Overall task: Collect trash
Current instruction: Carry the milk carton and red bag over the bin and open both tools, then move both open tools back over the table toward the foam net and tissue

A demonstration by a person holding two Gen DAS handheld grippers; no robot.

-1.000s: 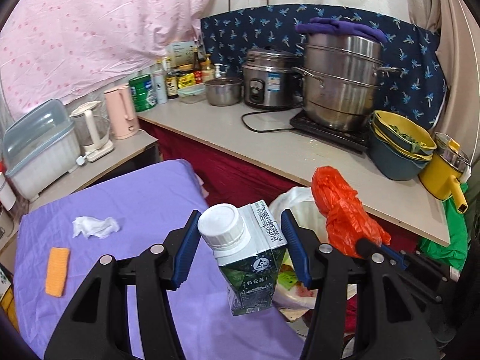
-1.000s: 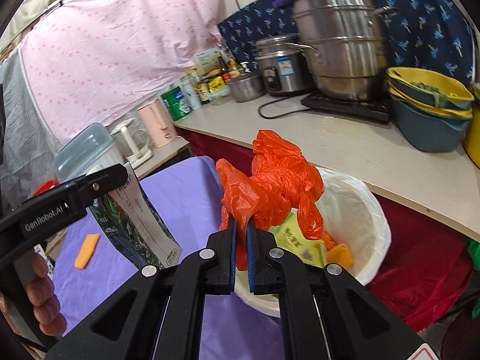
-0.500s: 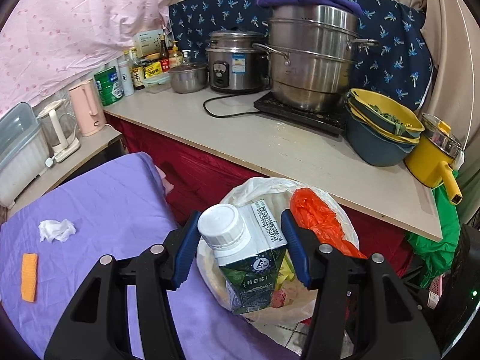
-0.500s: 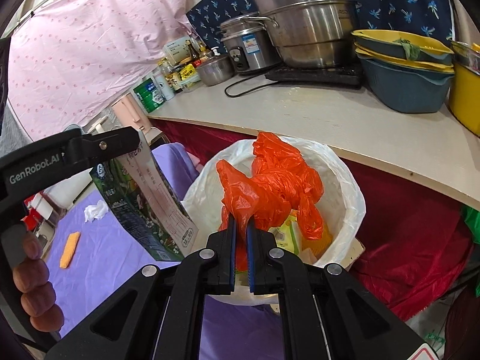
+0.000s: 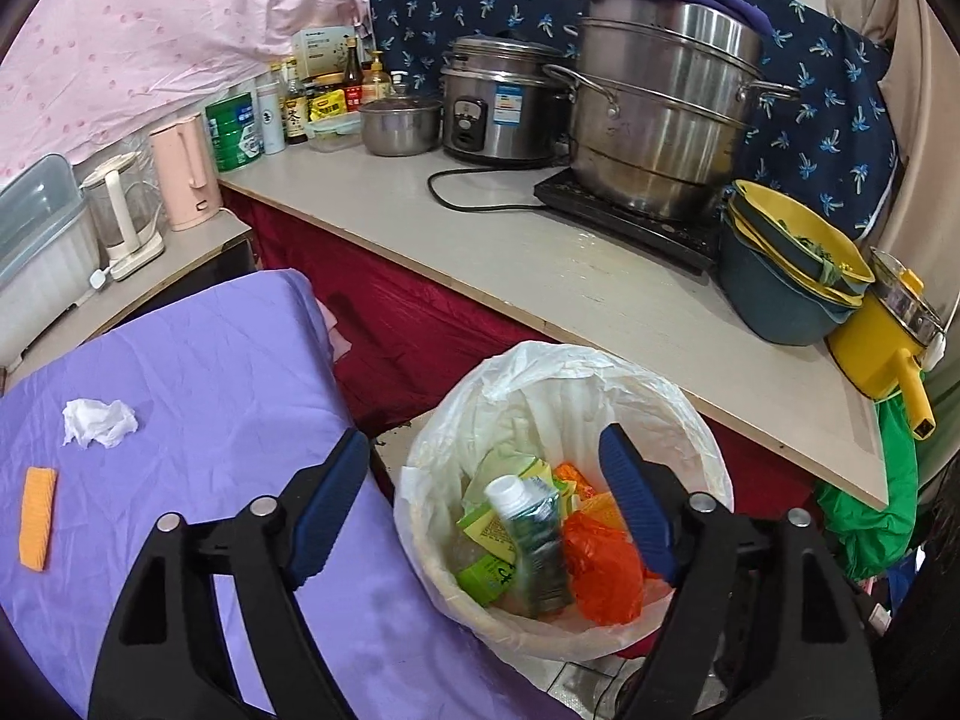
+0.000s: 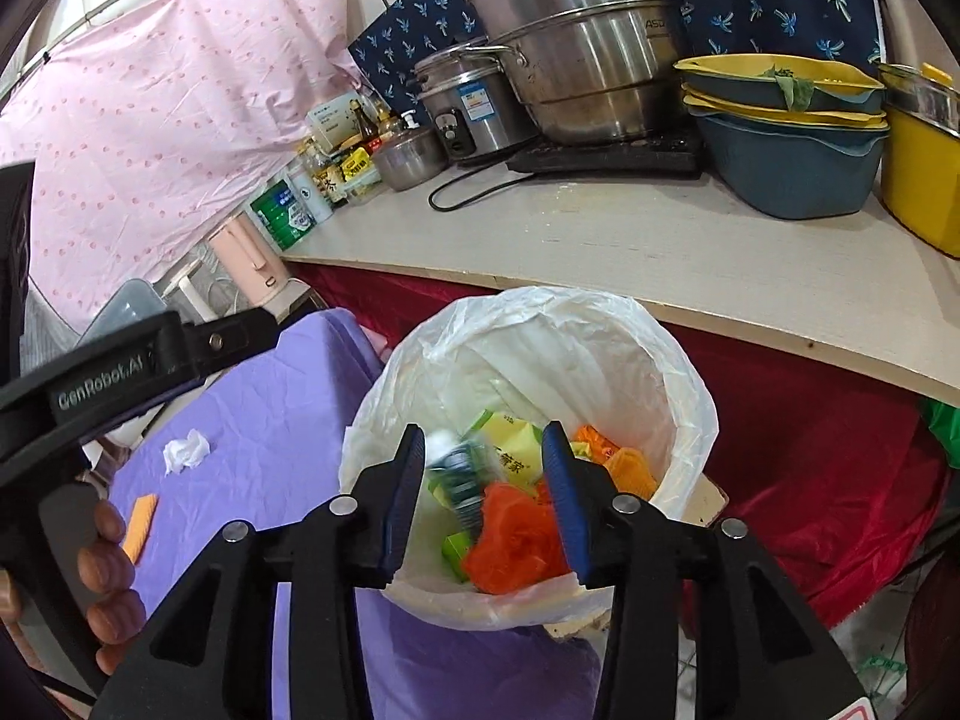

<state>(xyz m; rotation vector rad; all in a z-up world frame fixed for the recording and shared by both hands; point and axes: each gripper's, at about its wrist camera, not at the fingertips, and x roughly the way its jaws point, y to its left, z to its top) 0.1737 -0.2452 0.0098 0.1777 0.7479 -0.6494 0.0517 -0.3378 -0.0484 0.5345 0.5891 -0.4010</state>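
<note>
Home kitchen: rice cooker (image 5: 501,102), steamer pot (image 5: 660,114), condiments (image 5: 324,102).

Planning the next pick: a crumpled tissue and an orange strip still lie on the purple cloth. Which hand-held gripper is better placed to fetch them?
Left. The left hand-held gripper is open and empty, beside the purple cloth holding the crumpled tissue and orange strip. The right hand-held gripper, also open, hangs over the trash bin, farther away.
</note>
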